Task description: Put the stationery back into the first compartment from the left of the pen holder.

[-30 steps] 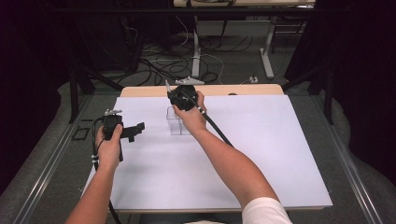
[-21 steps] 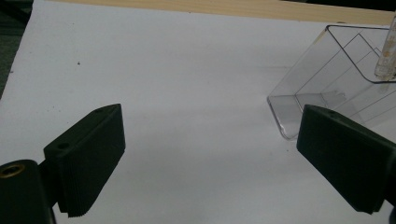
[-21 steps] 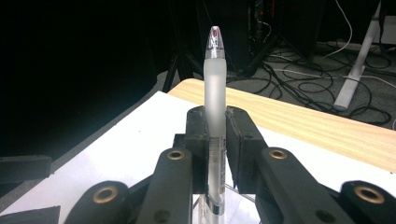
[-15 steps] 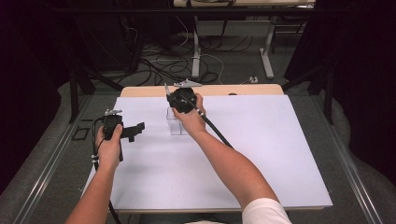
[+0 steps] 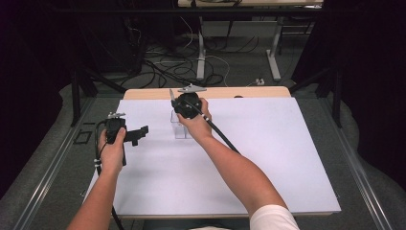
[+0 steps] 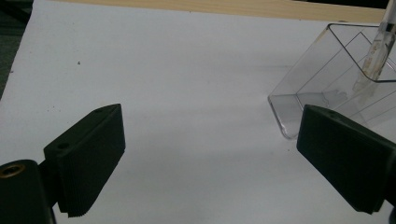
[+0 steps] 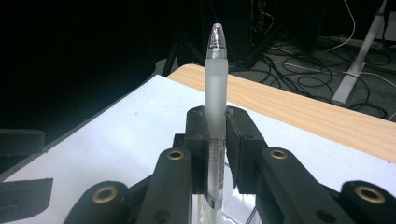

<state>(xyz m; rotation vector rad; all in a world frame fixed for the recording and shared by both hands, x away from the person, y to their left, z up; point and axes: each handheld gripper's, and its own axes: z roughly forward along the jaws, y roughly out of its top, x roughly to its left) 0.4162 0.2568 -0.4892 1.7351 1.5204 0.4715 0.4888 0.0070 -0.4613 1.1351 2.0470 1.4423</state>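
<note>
A translucent pen (image 7: 216,84) stands upright between the pads of my right gripper (image 7: 217,114), which is shut on its barrel. In the high view the right gripper (image 5: 184,106) hovers over a clear plastic box (image 5: 181,128) on the white table (image 5: 268,158), near the far edge. The pen's (image 6: 378,51) lower end reaches into the clear box (image 6: 327,88), seen from the left gripper view. My left gripper (image 5: 139,134) sits to the left of the box, level over the table. Its jaws are open with nothing between them (image 6: 210,154).
A strip of bare wood (image 5: 239,92) runs along the table's far edge. Beyond it, cables (image 5: 163,67) and white desk legs (image 5: 274,52) lie on the dark floor. A black cable (image 5: 225,139) trails from the right gripper along the forearm.
The right gripper with the pen has shifted very slightly toward the box. The left gripper has kept still.
</note>
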